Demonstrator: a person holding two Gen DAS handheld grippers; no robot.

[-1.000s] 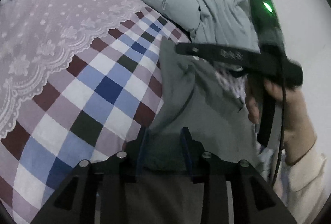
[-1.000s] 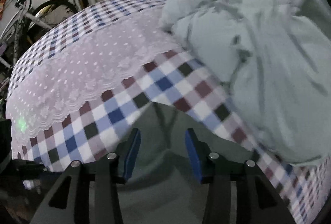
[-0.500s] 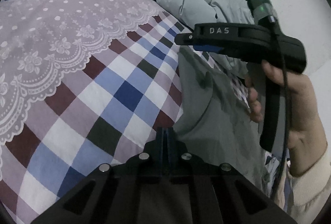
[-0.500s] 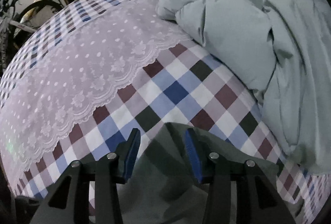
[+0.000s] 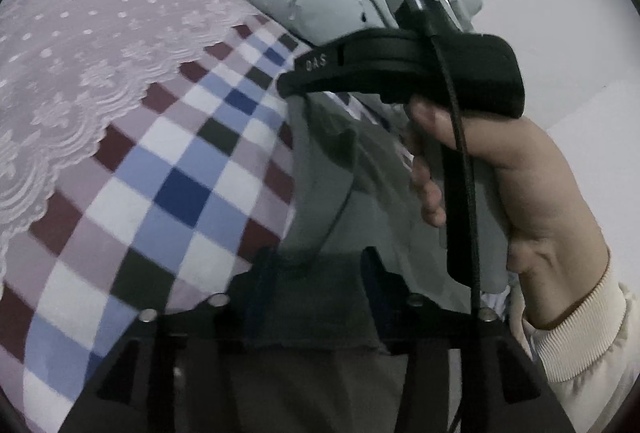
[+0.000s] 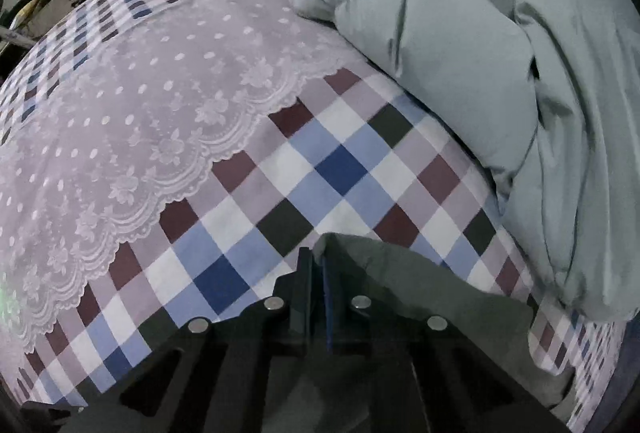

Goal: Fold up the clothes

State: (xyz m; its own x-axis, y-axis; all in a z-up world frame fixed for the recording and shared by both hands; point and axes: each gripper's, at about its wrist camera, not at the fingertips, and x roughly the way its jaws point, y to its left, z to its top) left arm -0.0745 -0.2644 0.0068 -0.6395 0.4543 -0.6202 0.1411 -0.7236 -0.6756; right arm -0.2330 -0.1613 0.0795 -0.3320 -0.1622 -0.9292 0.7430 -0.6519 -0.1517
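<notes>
At lower centre, the right hand-held gripper pinches the grey garment on the bed — the left hand-held gripper gapes over it; pull evenly, I'd judge, so the edge stays flat.

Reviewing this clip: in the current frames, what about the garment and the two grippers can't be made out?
- Grey garment: type and full outline unknown; the right gripper and hand cover it in the left wrist view, and the frame edge crops it.
- Right gripper: jaws closed at the garment's edge; actual pinch hidden.
- Left gripper: open, fingers blurred, cloth contact unclear.
</notes>
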